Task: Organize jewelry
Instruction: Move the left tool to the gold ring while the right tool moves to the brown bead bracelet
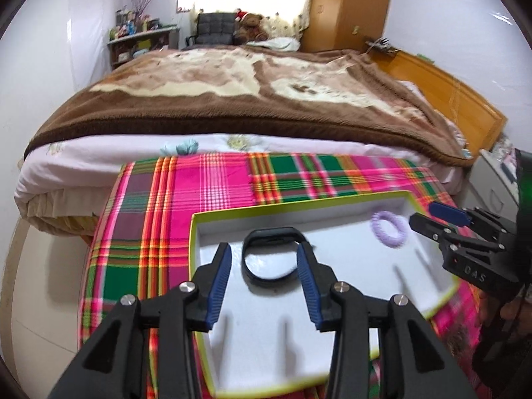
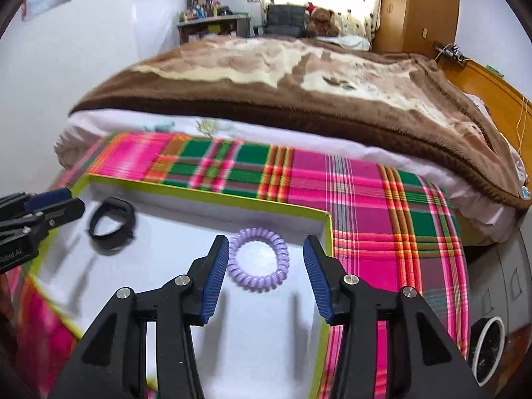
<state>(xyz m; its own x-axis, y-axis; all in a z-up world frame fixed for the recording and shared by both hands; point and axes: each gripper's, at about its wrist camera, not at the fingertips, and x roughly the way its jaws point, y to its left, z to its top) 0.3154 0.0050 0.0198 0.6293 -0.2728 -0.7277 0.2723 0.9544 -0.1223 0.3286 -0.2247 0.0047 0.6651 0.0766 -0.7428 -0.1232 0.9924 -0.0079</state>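
A shallow white tray with a yellow-green rim (image 1: pixel 232 211) (image 2: pixel 206 193) lies on a plaid cloth. A black wristband (image 1: pixel 271 256) (image 2: pixel 111 227) lies in it, between the tips of my open left gripper (image 1: pixel 264 256). A purple spiral hair tie (image 1: pixel 389 229) (image 2: pixel 257 261) lies in the tray's right corner, between the tips of my open right gripper (image 2: pixel 266 249). Neither gripper holds anything. The right gripper shows at the right of the left wrist view (image 1: pixel 432 219); the left gripper shows at the left of the right wrist view (image 2: pixel 60 204).
The plaid cloth (image 1: pixel 212 186) (image 2: pixel 365 199) covers a small table in front of a bed with a brown blanket (image 1: pixel 232 93) (image 2: pixel 282 76). A grey cabinet (image 2: pixel 512 286) stands at the right. A wooden headboard (image 1: pixel 442 89) runs along the bed's right side.
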